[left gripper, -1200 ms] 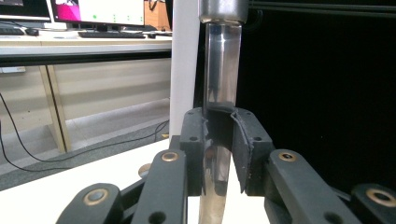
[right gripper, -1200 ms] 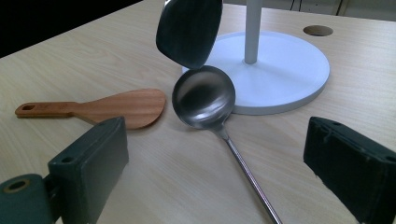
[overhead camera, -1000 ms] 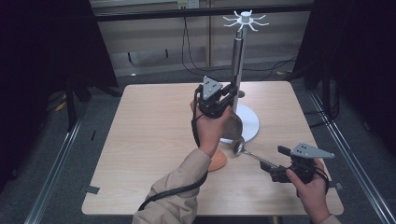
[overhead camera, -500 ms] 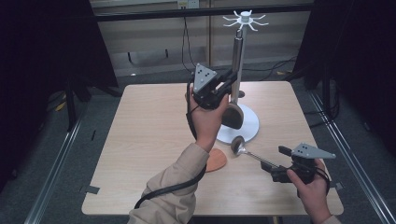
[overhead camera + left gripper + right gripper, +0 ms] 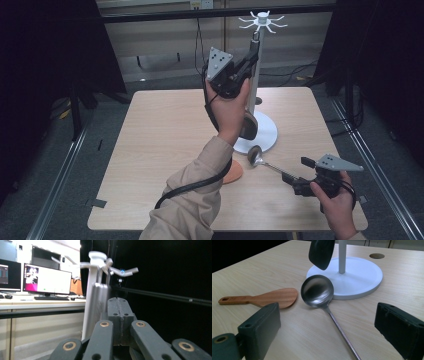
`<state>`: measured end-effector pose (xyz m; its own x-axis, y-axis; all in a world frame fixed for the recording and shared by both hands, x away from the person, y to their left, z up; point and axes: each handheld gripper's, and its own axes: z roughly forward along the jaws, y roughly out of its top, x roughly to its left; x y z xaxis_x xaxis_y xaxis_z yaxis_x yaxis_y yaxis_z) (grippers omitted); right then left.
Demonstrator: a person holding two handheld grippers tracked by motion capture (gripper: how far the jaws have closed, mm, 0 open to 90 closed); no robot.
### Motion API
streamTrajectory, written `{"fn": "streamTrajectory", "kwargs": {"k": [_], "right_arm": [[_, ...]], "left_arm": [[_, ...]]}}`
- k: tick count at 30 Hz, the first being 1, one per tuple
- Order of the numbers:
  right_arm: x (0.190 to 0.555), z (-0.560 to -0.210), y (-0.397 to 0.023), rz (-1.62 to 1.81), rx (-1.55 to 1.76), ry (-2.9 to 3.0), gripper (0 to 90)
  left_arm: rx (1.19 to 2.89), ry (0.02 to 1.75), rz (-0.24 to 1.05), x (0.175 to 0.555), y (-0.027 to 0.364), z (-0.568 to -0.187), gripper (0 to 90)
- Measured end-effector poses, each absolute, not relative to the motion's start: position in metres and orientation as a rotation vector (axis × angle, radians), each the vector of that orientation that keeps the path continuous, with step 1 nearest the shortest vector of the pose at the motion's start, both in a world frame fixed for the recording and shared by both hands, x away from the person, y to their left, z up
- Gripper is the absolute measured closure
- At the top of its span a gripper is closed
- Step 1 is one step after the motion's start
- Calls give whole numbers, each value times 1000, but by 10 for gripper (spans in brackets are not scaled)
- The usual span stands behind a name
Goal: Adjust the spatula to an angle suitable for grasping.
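1. While the left tongs (image 5: 248, 56) are raised beside the white stand (image 5: 256, 90), their jaws are pressed together on a grey utensil handle (image 5: 98, 298) near the hooks (image 5: 110, 267).
2. The utensil's dark head (image 5: 321, 252) hangs above the stand's base.
3. The right tongs (image 5: 295, 184) rest low with jaws wide apart around the ladle (image 5: 318, 293) handle.
4. A wooden spatula (image 5: 262, 298) lies on the surface (image 5: 165, 135) near the ladle bowl.

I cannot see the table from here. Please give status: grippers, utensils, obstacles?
Left gripper raised at rack, jaws shut on a utensil handle. Right gripper low, jaws open around ladle handle. Wooden spatula lies beside ladle.
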<state>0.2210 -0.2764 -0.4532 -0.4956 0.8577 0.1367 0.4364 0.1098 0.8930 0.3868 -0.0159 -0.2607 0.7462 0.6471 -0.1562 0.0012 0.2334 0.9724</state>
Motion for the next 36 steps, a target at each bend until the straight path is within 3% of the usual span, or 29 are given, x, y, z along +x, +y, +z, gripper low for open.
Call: {"fn": "streamTrajectory", "kwargs": {"k": [36], "right_arm": [[219, -452, -277, 1348, 1259, 1976, 57]], "left_arm": [[1197, 637, 479, 411, -12, -241, 900]]}}
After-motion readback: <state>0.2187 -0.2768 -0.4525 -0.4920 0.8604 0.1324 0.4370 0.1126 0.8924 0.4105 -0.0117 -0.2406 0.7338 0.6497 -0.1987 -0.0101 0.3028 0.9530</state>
